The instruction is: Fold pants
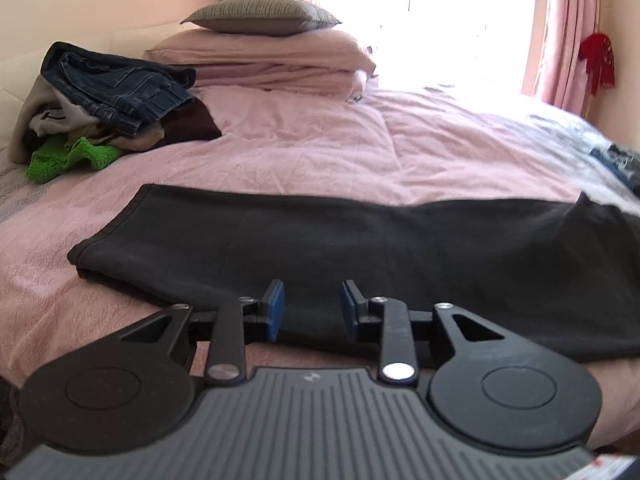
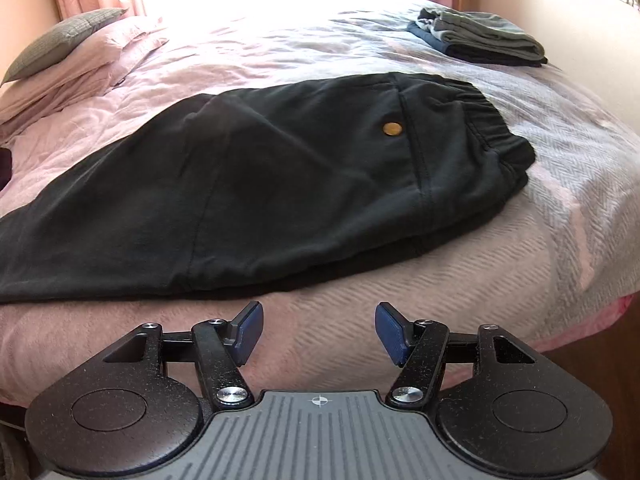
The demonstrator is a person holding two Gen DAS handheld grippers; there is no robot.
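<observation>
Left gripper (image 1: 312,308): jaws part-way closed, blue pads (image 1: 275,310) on either side of the near edge of the black pants (image 1: 360,248); a gap shows between them, and I cannot tell whether they pinch cloth yet. Right gripper (image 2: 319,332): jaws wide, holding nothing, poised over bare bedspread (image 2: 320,320) just short of the pants' near edge. The pants lie flat across the near part of the bed, already doubled leg on leg, cuffs to the left, waistband (image 2: 488,120) to the right. Judgement: the step in hand is taking hold of the near edge for the next fold. To do it well, the left pads should catch both layers of the leg, not only the top one, and the right gripper should reach further in and bite the near edge close to the waist, so the cloth lifts evenly and does not sag between the two grips. The left view alone shows the cuff end and a loose pile of clothes (image 1: 104,104) far left, with jeans on top and something green beneath, beside stacked pillows (image 1: 260,40). The right view alone shows the gathered waistband, a brass button (image 2: 391,129) on the pocket, and a folded stack (image 2: 480,40) at the far right of the bed.
</observation>
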